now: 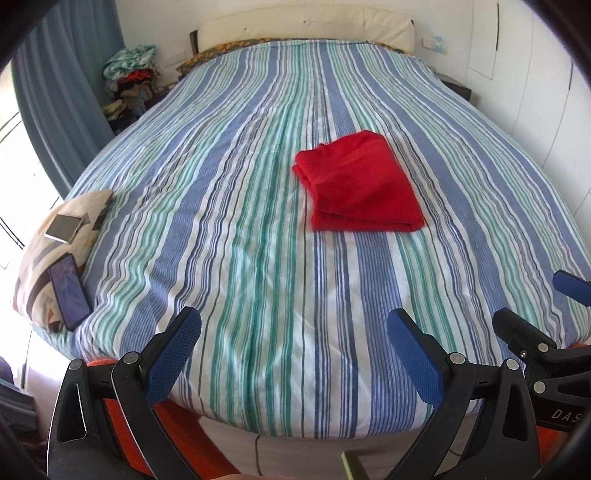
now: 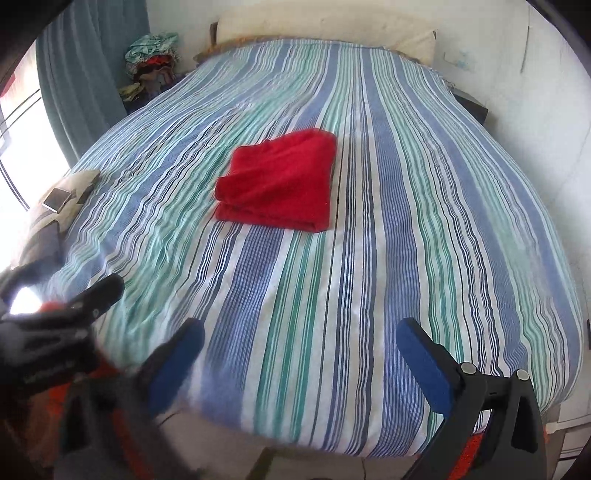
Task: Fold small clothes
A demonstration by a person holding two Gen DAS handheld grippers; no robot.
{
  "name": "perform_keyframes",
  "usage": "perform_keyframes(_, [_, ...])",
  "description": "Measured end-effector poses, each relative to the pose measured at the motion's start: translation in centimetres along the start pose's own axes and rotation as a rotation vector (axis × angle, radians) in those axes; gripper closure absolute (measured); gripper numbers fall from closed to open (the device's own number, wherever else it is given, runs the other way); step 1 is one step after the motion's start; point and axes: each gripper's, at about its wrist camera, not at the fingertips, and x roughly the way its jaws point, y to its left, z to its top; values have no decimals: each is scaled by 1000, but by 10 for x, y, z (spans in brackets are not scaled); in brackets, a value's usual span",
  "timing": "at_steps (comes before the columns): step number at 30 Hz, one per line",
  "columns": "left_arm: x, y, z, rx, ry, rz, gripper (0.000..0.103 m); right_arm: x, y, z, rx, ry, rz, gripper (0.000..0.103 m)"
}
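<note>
A red garment (image 1: pixel 360 184) (image 2: pixel 277 182) lies folded into a neat rectangle in the middle of the striped bed (image 1: pixel 240 221) (image 2: pixel 424 240). My left gripper (image 1: pixel 293 323) hangs open over the near edge of the bed, well short of the garment, with nothing between its blue pads (image 1: pixel 173 354). My right gripper (image 2: pixel 301 334) is also open and empty over the near edge. In the left wrist view the right gripper (image 1: pixel 533 299) shows at the right border. The left gripper (image 2: pixel 74 299) appears blurred at the left of the right wrist view.
A patterned pillow (image 1: pixel 62 243) at the bed's left edge carries a dark phone (image 1: pixel 70 291) and a silver device (image 1: pixel 63 228). A pile of clothes (image 1: pixel 129 74) stands by the blue curtain (image 1: pixel 62 92). A cream headboard (image 1: pixel 306 26) closes the far end.
</note>
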Motion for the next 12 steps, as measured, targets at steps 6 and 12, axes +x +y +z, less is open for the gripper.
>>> perform_keyframes(6, [4,0,0,0,9,-2,2,-2,-2,2,1,-15,-10,1])
perform_keyframes(12, [-2,-1,-2,-3,-28,21,2,-5,-4,4,20,-42,-4,1])
